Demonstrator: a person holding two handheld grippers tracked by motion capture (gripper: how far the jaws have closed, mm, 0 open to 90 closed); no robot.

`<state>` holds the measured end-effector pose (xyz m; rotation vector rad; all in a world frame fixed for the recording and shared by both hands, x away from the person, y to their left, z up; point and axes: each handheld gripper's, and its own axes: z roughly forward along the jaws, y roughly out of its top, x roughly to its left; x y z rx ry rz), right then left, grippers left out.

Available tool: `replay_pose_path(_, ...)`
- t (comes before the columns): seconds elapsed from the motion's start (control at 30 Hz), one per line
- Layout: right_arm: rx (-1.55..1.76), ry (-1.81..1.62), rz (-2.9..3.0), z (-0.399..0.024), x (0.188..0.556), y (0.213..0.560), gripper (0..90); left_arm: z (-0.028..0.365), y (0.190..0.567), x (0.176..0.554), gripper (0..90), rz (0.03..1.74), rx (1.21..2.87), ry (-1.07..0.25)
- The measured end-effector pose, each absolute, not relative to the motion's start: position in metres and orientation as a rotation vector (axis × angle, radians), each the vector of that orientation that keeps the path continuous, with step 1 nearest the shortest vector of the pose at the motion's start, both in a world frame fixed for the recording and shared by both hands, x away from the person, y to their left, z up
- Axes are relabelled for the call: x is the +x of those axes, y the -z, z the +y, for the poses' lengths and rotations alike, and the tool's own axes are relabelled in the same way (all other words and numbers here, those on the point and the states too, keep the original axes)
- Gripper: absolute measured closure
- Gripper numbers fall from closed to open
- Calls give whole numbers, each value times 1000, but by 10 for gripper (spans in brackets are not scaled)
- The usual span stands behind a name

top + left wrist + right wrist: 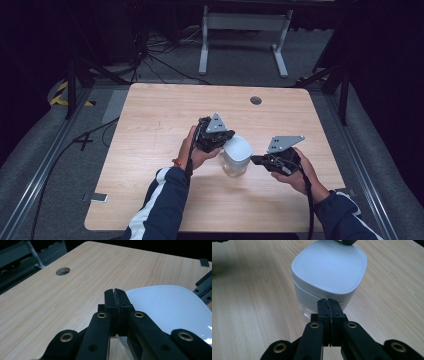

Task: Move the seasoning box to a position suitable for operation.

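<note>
Jar with a white, rounded-square lid stands upright near the middle of the table, between the two grippers. Right gripper view: the lid is matte, with a shallow raised border running just inside its edge and a deep white skirt below it; under the skirt a band of clear body shows, resting on the wood. Left gripper view: the lid is seen nearly edge-on from just above, with faint embossed lettering too small to read; the clear body is hidden there, apart from a glimpse between the gripper's arms. High view: it alone gives the whole layout, the jar, both hands and the bare tabletop round them.

Left gripper: jaws pressed fully together, nothing between them, tips over the near edge of the lid; whether they touch it cannot be told. In the high view this gripper sits just beside the jar on its left. Right gripper: jaws likewise closed flat on each other and empty, tips just short of the jar's side. In the high view it lies just to the jar's right.

A round hole pierces the table toward its far edge; the left gripper view shows it well beyond the jaws.
</note>
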<state>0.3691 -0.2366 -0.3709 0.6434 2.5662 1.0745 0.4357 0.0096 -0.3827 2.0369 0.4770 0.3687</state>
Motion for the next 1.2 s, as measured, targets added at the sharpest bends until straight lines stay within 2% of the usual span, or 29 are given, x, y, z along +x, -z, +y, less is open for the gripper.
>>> replay_pose_path(0.77,670,-1048,2567,-237,374,372,900,12,386,438,900,493,2027,-361)
replay_pose_path(1.2,669,-1073,2513,-233,374,354,900,10,383,438,898,470,2047,-383)
